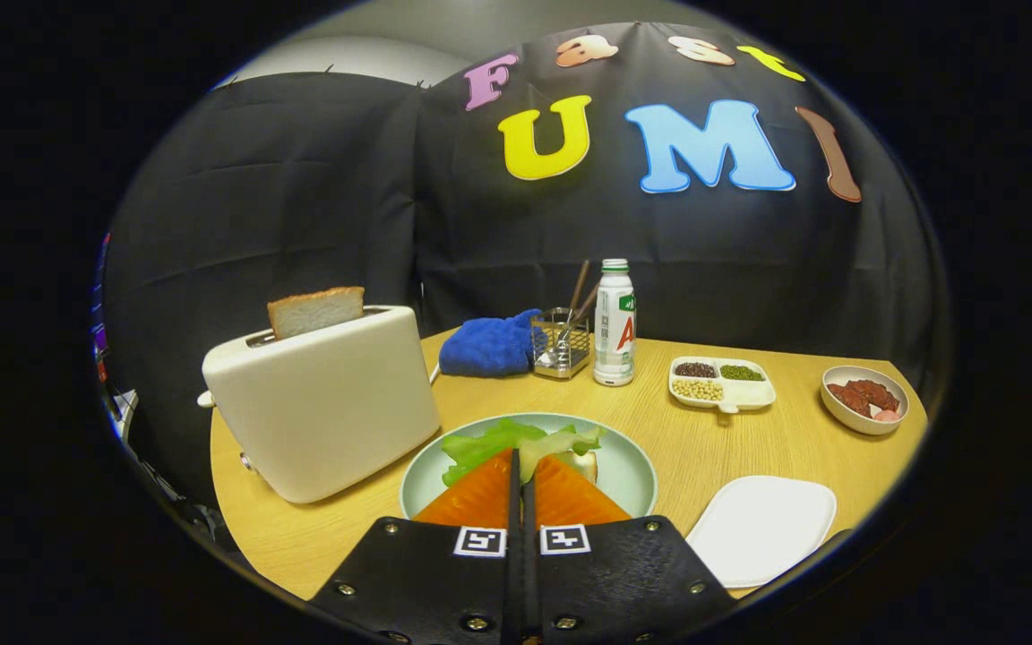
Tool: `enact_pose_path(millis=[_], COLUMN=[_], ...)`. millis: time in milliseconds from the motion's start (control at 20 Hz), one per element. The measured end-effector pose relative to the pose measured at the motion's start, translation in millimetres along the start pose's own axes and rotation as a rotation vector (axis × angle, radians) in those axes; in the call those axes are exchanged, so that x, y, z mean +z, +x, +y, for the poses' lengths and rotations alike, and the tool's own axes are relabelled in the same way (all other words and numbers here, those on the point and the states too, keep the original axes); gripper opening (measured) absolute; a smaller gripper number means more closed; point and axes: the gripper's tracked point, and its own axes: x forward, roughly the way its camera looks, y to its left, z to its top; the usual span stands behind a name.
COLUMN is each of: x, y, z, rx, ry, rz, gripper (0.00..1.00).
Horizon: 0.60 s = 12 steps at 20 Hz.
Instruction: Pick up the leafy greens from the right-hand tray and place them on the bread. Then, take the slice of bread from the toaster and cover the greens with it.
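Note:
My gripper [520,459] is shut on the leafy greens [480,443], pinching them at the fingertips. The greens spread left and right of the tips and rest low over a pale green plate [637,470]. A corner of a bread slice [584,466] peeks out from under the greens, just right of the fingers. To the left stands a cream toaster [328,403] with a slice of bread [314,311] sticking up from its slot. The white right-hand tray [762,528] lies bare beside the plate.
Beyond the plate stand a blue cloth [489,345], a wire holder with sticks [561,345], a white bottle [614,327], a divided dish of beans [720,382] and a bowl of reddish food [865,399]. The round wooden table [355,528] ends near the toaster.

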Motion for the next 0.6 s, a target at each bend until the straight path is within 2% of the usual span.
enact_pose_path(millis=[200, 300, 350, 500, 600], x=[-17, -22, -23, -18, -11], y=[4, 5, 1, -12, -20], z=[-3, -8, -13, -34, -45], rx=[-0.021, -0.035, -0.047, -0.122, -0.167], ry=[-0.017, -0.024, -0.026, -0.031, -0.016], rz=[0.051, 0.069, 0.073, 0.052, 0.014], gripper=[0.00, 0.04, 0.10, 0.48, 0.53])
